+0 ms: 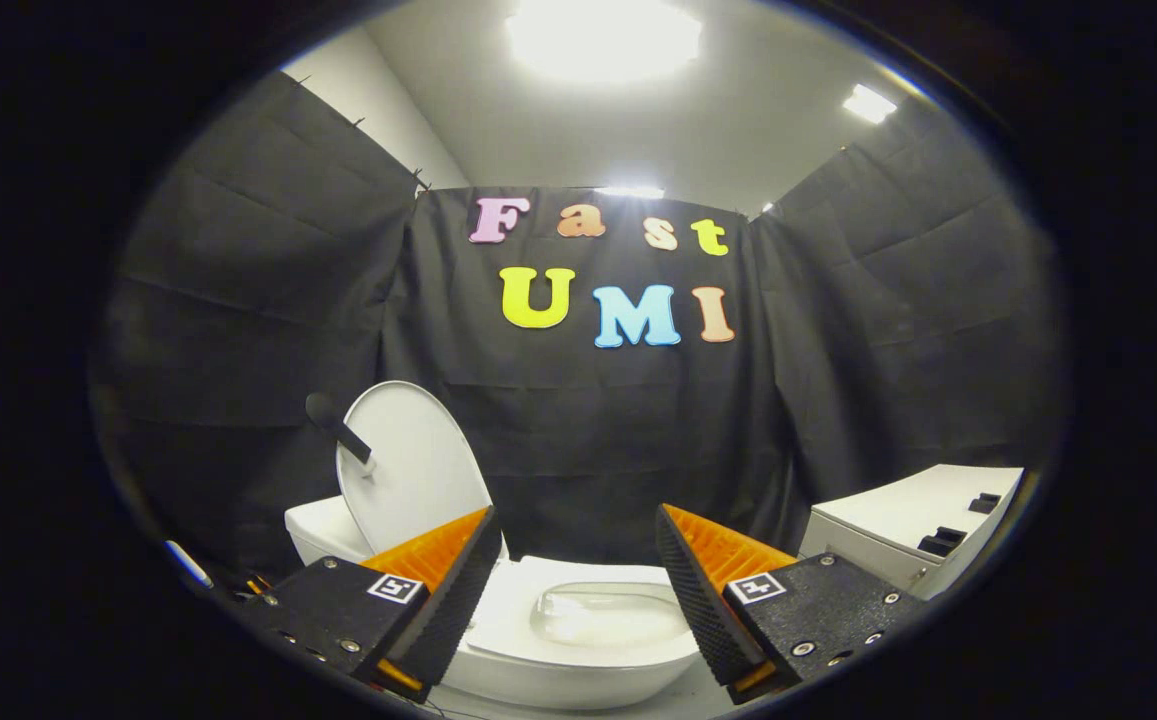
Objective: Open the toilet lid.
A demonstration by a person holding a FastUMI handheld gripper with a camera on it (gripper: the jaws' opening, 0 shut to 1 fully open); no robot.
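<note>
White oval plastic toilet lid [416, 465] is standing upright, beyond our left finger. We are holding the gripper [573, 590] wide open, gripping nothing, above the white ceramic bowl [578, 670].

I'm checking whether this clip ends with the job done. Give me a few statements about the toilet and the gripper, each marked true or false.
1. The toilet lid stands raised, leaning back over the tank. True.
2. The gripper is shut on the lid. False: its fingers are spread apart and hold nothing.
3. The toilet bowl is uncovered and lies between and just beyond the fingers. True.
4. A dark handle sticks out from the lid's face. True.
5. The lid lies flat over the bowl. False: it is upright, and the bowl's inside is in plain sight.
6. The white cabinet stands between the toilet and the fingers. False: it stands off to the side, beyond the right finger.
</note>
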